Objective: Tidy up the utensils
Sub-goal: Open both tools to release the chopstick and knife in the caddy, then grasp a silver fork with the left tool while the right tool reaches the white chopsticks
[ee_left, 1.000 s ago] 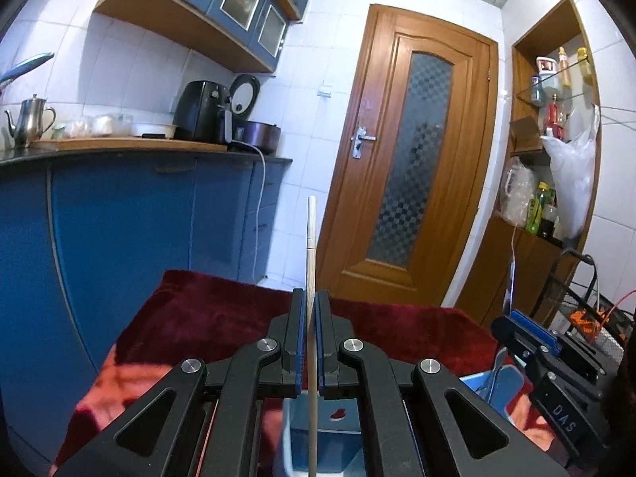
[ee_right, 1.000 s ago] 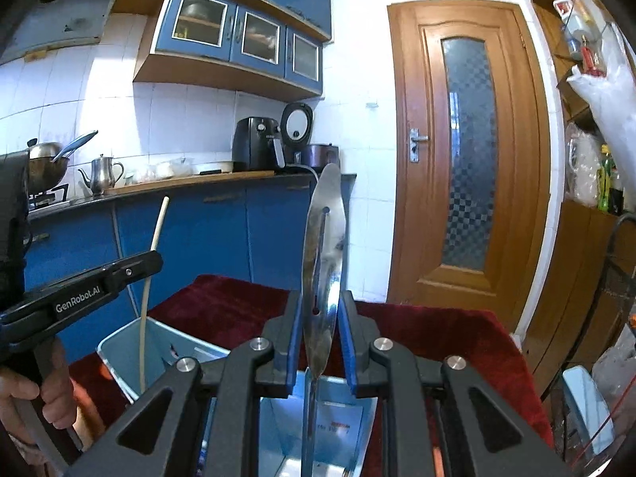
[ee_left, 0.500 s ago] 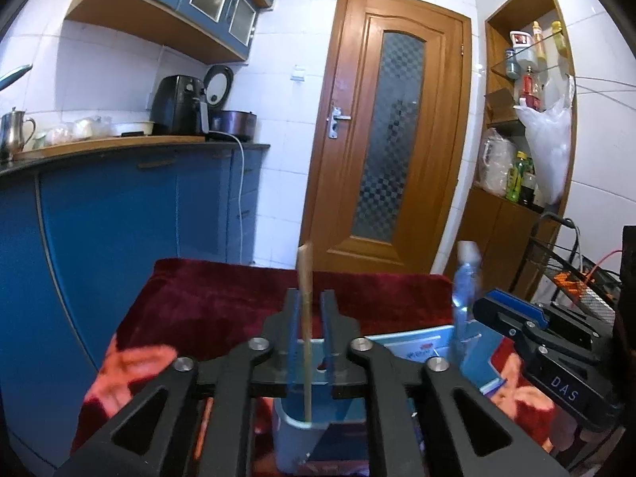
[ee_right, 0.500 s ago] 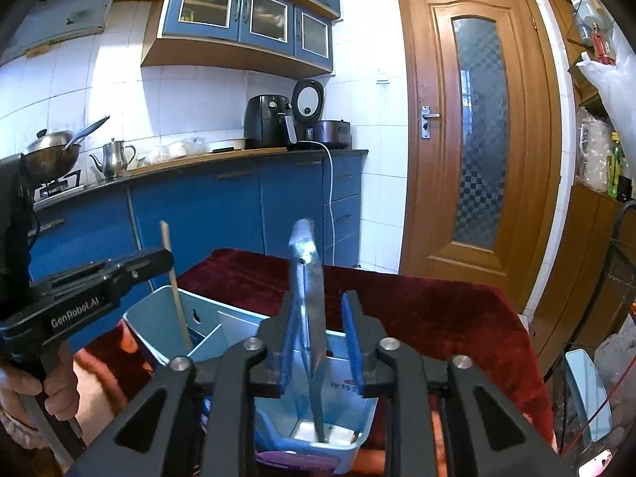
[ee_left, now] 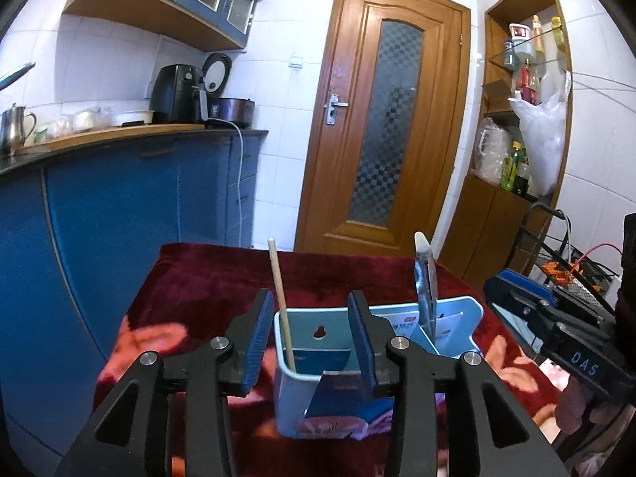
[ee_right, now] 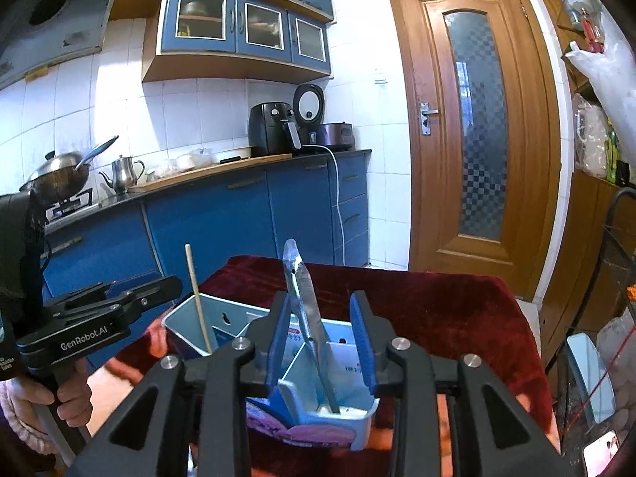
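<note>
A light blue utensil holder (ee_left: 334, 361) with compartments stands on the dark red cloth (ee_left: 206, 278). A wooden chopstick (ee_left: 280, 298) leans upright in its left compartment. A metal utensil (ee_left: 424, 282) stands in the right compartment. My left gripper (ee_left: 312, 338) is open and empty, just in front of the chopstick's compartment. My right gripper (ee_right: 320, 338) is open and empty, its jaws either side of the metal utensil (ee_right: 306, 310), which stands free in the holder (ee_right: 334, 397). The chopstick (ee_right: 197, 298) and the left gripper (ee_right: 99, 318) show at the left of the right wrist view.
Blue kitchen cabinets (ee_left: 119, 206) run along the left, with a kettle and appliances on the counter. A wooden door (ee_left: 381, 119) is behind the table. A shelf (ee_left: 520, 127) and a wire rack (ee_left: 572, 262) stand at the right.
Both grippers lowered their utensils into the holder, then opened and let go. The chopstick and the metal utensil now stand in the holder on their own.
</note>
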